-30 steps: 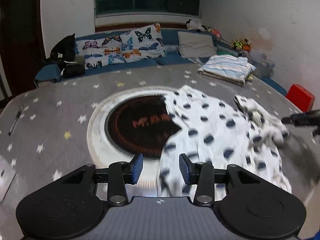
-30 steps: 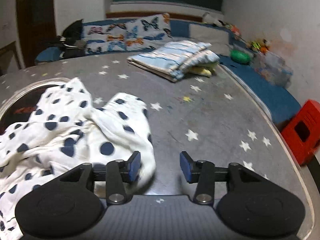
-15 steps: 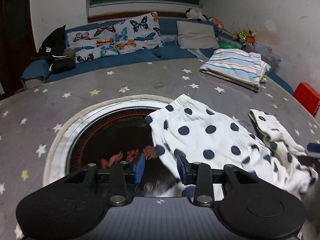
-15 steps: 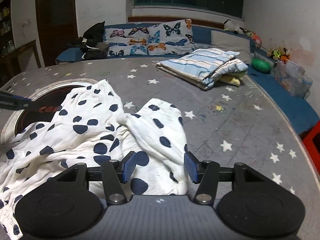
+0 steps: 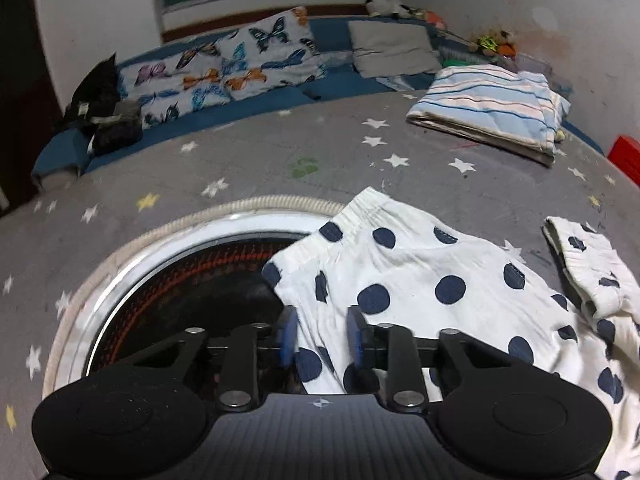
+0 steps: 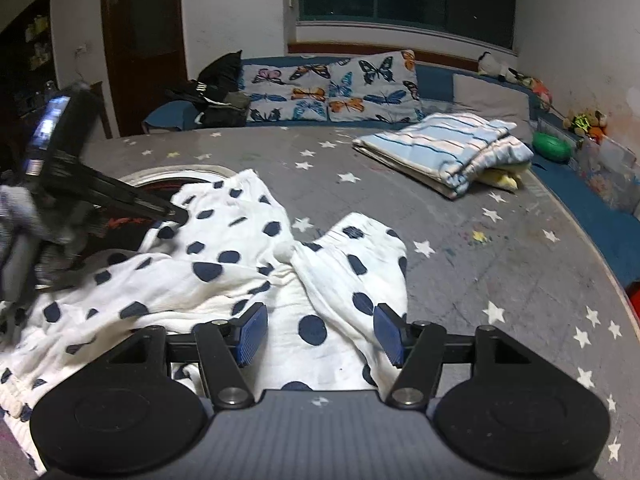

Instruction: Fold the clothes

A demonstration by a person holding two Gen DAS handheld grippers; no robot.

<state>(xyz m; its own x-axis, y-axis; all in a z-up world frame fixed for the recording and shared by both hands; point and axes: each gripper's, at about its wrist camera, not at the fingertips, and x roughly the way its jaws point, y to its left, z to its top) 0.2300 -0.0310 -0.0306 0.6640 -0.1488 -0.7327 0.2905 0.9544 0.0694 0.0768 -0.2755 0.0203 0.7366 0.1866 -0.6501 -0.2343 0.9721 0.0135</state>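
The polka-dot garment, white with dark blue dots, lies rumpled on the grey star-print cover, and I see its left edge draped over the round dark inset with the pale ring. One elastic cuff points away from me toward the far pillows; a second leg bunches up on the right side, and between the two legs the cloth gathers into a crease.

My left gripper sits low over the garment's left edge, its blue pads parted with a strip of dotted cloth lying in the gap; they are not pressed together, and I cannot tell whether either pad touches the fabric. My right gripper has its jaws wide apart above the right leg, cloth spread under and between the pads, nothing clamped. From the right wrist view I see the left tool blurred at the far left, its tip at the garment's edge.

Farther back on the cover rests a folded striped blanket, well apart from the garment. Behind it run the butterfly pillows, a grey cushion and a dark bag along the blue bench. A red box shows at the right edge.
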